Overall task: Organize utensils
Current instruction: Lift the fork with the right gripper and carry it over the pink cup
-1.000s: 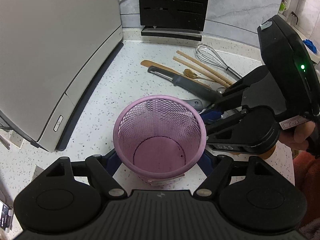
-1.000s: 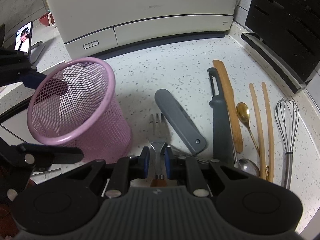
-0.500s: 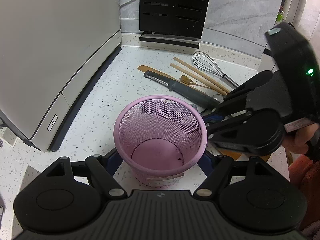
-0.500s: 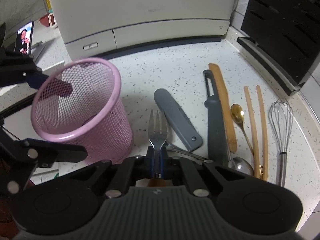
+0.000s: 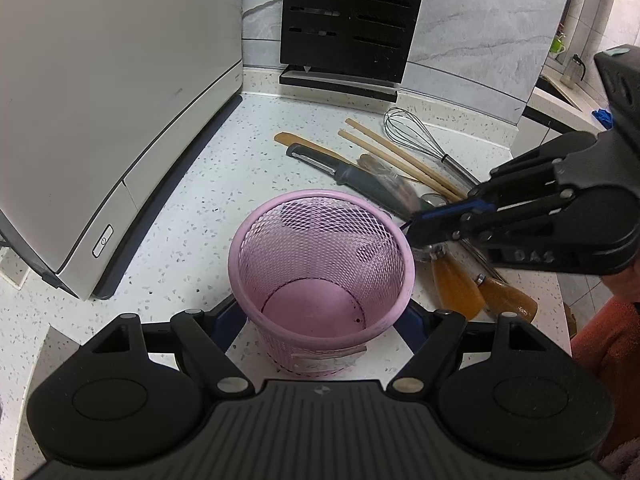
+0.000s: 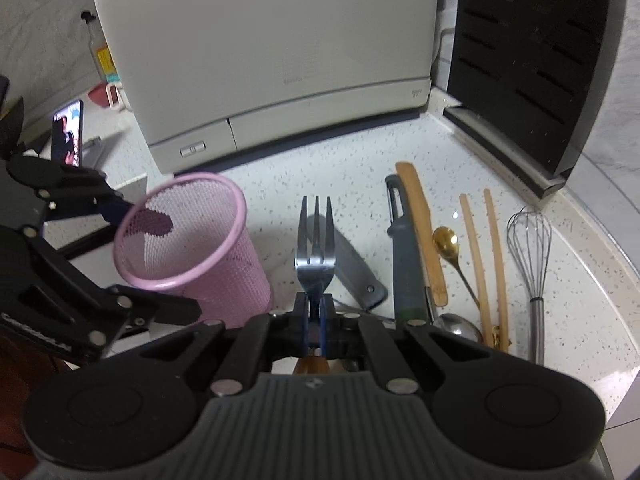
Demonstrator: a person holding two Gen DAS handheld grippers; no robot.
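The right hand-held gripper (image 6: 314,322) is clenched on the neck of a fork (image 6: 315,250), tines pointing away from it and lifted clear of the speckled bench (image 6: 352,160). Just left of the fork stands the pink mesh cup (image 6: 188,240), upright and empty, grasped low on its sides by the left hand-held gripper (image 5: 320,316). Right of the fork, lying on the bench side by side, are a grey folded tool (image 6: 352,268), a dark peeler (image 6: 406,256), a wooden spatula (image 6: 424,236), a gold spoon (image 6: 446,240), chopsticks (image 6: 486,264) and a whisk (image 6: 530,248). Open bench lies between the cup and a white appliance (image 6: 280,60); a black slotted rack (image 6: 532,52) bounds the far right corner
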